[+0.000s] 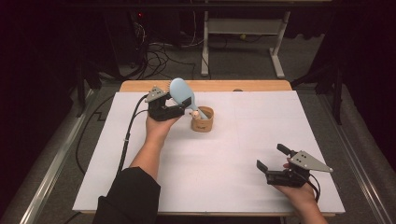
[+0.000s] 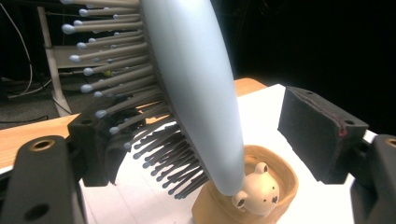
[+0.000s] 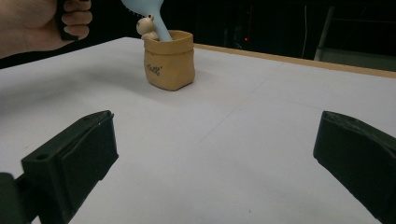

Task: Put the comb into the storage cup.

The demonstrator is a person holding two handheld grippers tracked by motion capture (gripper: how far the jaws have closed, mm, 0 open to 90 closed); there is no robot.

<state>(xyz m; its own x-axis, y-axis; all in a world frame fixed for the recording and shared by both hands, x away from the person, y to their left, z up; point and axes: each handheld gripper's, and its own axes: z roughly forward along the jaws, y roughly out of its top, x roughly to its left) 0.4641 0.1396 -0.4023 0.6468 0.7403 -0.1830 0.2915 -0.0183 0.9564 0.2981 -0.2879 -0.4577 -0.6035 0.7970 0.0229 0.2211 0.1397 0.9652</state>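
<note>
Seeing pale blue hairbrush (image 1: 181, 91), bristles at nine o'clock, handle down in tan cup (image 1: 202, 119); our left gripper (image 1: 180, 103) released around it, right gripper (image 1: 272, 157) gaping, empty.

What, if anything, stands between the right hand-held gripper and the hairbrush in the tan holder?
Nothing visible. Bare white table lies between the right hand-held gripper and the tan holder, where the blue hairbrush stands. The left hand-held gripper is beside the brush, off that line.
</note>
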